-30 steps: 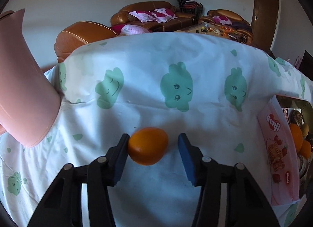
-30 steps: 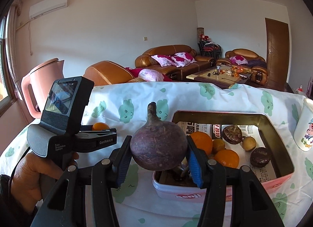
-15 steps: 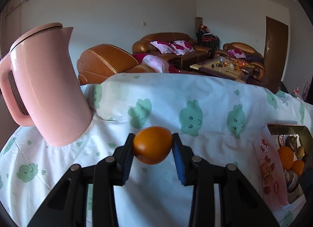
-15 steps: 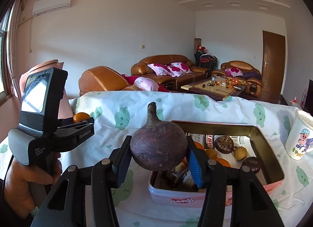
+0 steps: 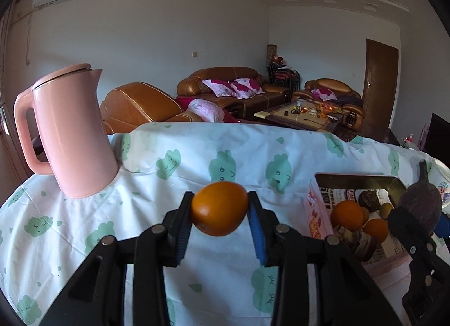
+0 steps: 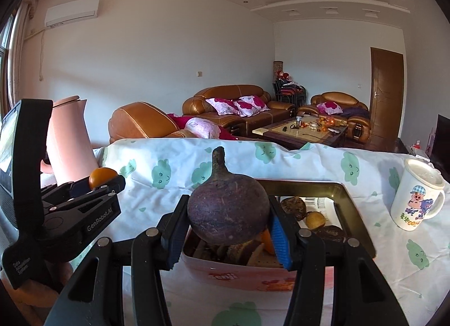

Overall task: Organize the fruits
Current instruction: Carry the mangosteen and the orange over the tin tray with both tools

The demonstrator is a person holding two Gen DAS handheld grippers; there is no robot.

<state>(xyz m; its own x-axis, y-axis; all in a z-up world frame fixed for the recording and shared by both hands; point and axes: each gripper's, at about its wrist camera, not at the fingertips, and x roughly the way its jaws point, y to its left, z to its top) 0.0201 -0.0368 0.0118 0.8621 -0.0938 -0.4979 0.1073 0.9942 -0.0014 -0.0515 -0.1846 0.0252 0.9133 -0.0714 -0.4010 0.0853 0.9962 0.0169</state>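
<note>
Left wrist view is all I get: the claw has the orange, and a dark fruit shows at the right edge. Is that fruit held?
Observer: Yes. The right claw is shut on the purple fruit, both pads pressing its sides.
Operator: Where is it relative to the tin?
Observer: It hangs above the near end of the pink tin, stem up.
Operator: Anything past the tin on the right?
Observer: A white cartoon mug stands upright on the cloth, apart from the tin.
</note>
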